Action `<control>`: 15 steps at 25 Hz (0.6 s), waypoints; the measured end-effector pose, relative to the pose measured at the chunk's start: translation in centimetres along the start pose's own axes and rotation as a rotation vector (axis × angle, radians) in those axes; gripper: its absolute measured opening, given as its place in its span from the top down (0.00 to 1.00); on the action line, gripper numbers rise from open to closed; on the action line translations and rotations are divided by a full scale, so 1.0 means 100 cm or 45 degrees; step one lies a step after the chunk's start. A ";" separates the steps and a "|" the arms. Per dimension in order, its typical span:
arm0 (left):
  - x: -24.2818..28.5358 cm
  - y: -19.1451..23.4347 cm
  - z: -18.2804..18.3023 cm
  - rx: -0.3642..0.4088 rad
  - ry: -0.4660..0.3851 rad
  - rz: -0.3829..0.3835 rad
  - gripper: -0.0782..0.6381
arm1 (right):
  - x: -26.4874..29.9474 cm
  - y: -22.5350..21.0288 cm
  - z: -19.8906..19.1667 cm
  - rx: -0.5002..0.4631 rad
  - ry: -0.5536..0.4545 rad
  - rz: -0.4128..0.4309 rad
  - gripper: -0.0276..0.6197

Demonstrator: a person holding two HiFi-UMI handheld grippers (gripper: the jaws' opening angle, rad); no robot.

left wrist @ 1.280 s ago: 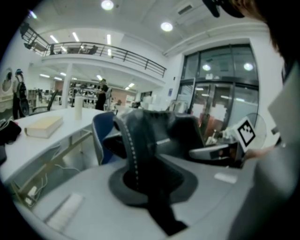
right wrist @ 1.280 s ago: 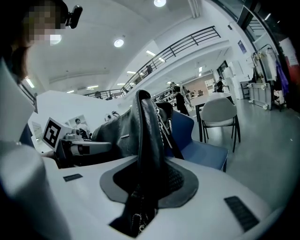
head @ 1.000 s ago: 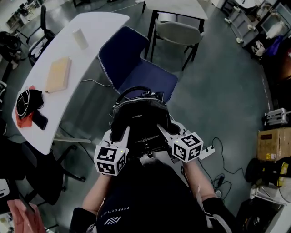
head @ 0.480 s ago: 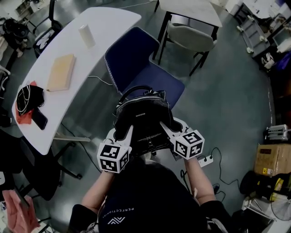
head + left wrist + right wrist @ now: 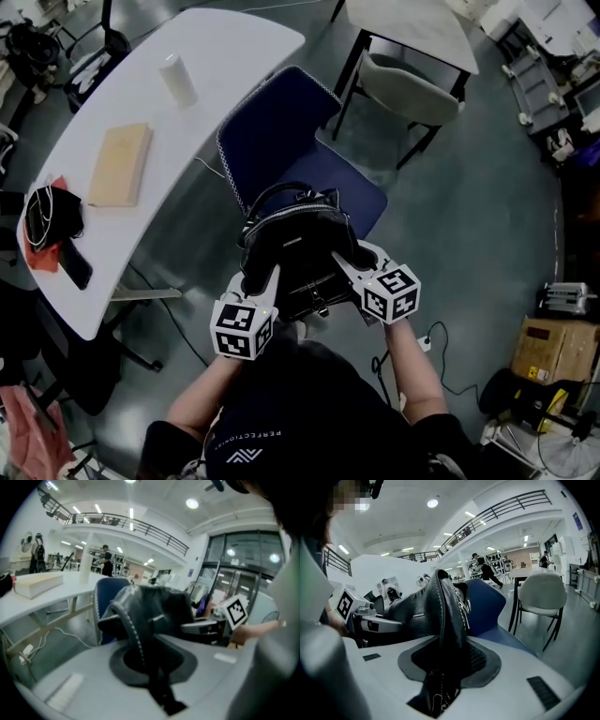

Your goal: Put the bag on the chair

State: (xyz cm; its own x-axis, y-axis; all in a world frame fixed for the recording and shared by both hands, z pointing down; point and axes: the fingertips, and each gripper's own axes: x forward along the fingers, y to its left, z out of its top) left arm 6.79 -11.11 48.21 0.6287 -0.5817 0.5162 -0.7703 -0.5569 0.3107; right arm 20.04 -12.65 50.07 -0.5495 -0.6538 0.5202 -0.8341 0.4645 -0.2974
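Observation:
A black leather bag [image 5: 295, 246] hangs in the air between my two grippers, at the front edge of the blue chair [image 5: 323, 178]. My left gripper [image 5: 267, 277] is shut on the bag's left side; a stitched fold [image 5: 136, 634] runs between its pads. My right gripper [image 5: 339, 264] grips the bag's right side. Its jaws have just been opening, with a fold of leather [image 5: 443, 634] still pinched between the pads. The chair's blue back [image 5: 487, 599] stands just beyond the bag.
A white table [image 5: 216, 56] at left carries a book [image 5: 117, 164], a white cylinder [image 5: 176, 80], cables [image 5: 47, 220] and a phone [image 5: 75, 267]. A grey chair [image 5: 408, 89] stands under a second table [image 5: 412, 23]. A power strip [image 5: 422, 342] lies on the floor.
Both grippers have carried the bag forward and a little lower, towards the blue chair. The bag now overlaps the seat's front edge.

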 end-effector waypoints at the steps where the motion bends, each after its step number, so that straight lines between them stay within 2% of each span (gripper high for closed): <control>1: 0.006 0.004 0.001 -0.005 0.005 0.006 0.85 | 0.006 -0.005 0.002 -0.007 0.011 0.003 0.76; 8: 0.046 0.033 0.011 -0.027 0.052 0.012 0.85 | 0.048 -0.036 0.014 0.005 0.085 0.027 0.76; 15: 0.075 0.050 0.009 -0.063 0.103 0.004 0.85 | 0.084 -0.063 0.022 -0.028 0.148 0.112 0.75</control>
State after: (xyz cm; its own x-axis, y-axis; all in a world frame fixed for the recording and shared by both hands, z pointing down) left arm 7.78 -18.76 52.94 0.6174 -0.5324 0.5790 -0.7776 -0.5242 0.3471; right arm 20.55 -22.40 54.51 -0.6102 -0.5372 0.5823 -0.7811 0.5306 -0.3291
